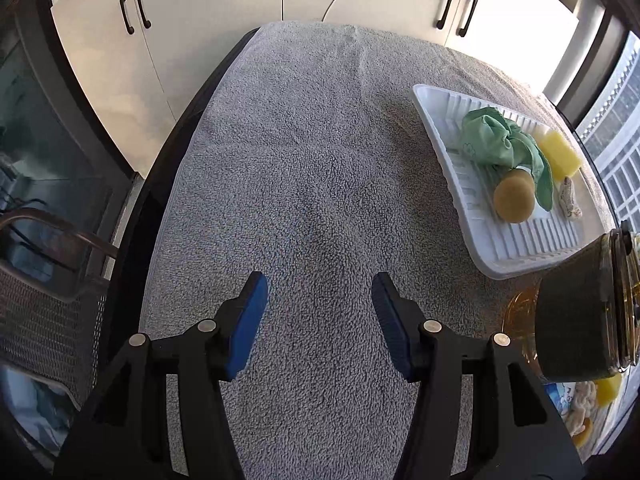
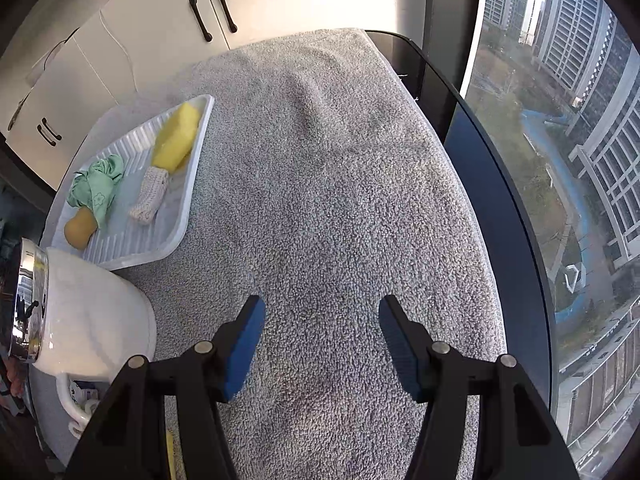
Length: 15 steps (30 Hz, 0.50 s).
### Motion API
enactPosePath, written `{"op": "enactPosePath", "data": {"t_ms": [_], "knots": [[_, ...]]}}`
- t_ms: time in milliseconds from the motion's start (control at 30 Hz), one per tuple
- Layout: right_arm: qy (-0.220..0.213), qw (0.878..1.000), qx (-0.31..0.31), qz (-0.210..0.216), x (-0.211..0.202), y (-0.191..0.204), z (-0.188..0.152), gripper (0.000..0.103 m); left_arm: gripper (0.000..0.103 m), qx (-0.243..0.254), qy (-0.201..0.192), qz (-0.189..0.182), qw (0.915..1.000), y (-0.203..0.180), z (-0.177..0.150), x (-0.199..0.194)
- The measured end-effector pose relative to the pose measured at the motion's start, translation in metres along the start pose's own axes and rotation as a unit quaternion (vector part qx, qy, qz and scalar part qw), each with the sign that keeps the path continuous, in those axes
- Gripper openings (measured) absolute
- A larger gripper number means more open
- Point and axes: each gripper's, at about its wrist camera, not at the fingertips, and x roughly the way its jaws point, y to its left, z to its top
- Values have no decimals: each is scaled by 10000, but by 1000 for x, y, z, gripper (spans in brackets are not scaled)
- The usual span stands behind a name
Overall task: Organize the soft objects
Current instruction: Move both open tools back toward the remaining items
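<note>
A white ribbed tray (image 1: 516, 252) (image 2: 182, 216) lies on the grey towel. In it are a green cloth (image 1: 500, 140) (image 2: 98, 188), a yellow sponge block (image 1: 560, 152) (image 2: 176, 138), a round tan sponge (image 1: 514, 196) (image 2: 80, 228) and a cream knitted piece (image 1: 570, 198) (image 2: 150, 196). My left gripper (image 1: 320, 292) is open and empty over bare towel, left of the tray. My right gripper (image 2: 322, 316) is open and empty over bare towel, right of the tray.
The grey towel (image 1: 304, 184) (image 2: 340, 184) covers a dark table. An amber glass jar (image 1: 580, 320) stands near the tray's front corner. A white kettle-like pot with a chrome lid (image 2: 88, 320) stands by the tray. White cabinets (image 1: 200, 20) stand behind; a window (image 2: 580, 160) is right.
</note>
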Motion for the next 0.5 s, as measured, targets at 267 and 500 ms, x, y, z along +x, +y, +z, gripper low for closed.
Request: {"op": "enactPosePath", "data": {"t_ms": [267, 500], "knots": [[-24, 9999, -118, 17, -19, 0, -53, 62, 53, 456, -72, 156, 9988, -19, -59, -19], [-50, 9990, -429, -73, -29, 15, -91, 62, 53, 1030, -110, 240, 9943, -44, -100, -34]]}}
